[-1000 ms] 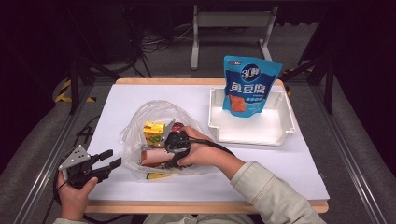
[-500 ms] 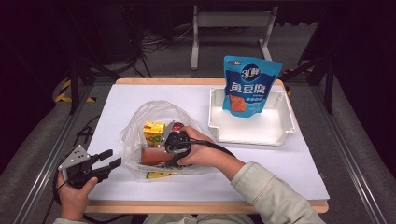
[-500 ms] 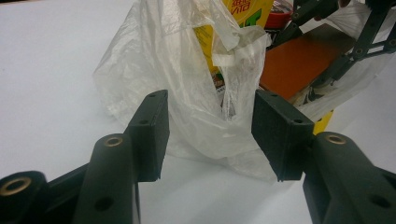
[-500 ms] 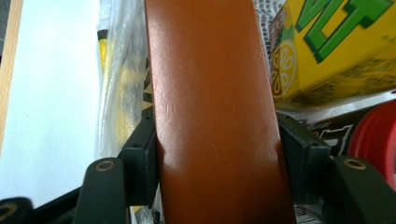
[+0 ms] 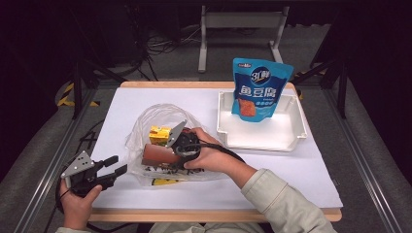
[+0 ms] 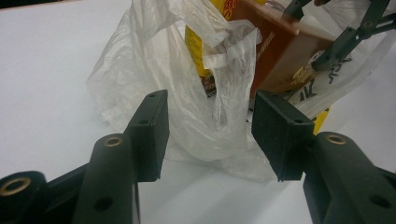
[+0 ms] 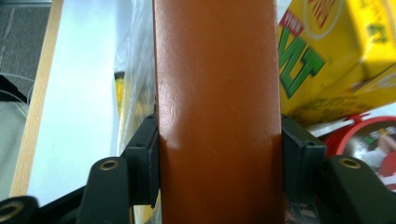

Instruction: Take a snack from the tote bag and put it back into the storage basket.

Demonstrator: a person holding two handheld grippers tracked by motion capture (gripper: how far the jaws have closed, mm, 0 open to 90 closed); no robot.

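We are clamping right gripper (image 7: 217, 154) on brown box (image 7: 217, 93), frame centre, inside plastic bag (image 5: 160, 116); left gripper (image 5: 108, 171), jaws apart, hovering lower left beside bag.

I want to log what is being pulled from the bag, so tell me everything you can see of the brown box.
The brown box is a flat-sided carton of smooth reddish-brown card, slightly creased at the grip. It lies inside the open clear plastic bag on the white table, beside a yellow carton. The right hand-held gripper is shut on it, one pad against each side. In the left gripper view some printing shows on one face, too small to read. The left hand-held gripper waits open, apart from it.
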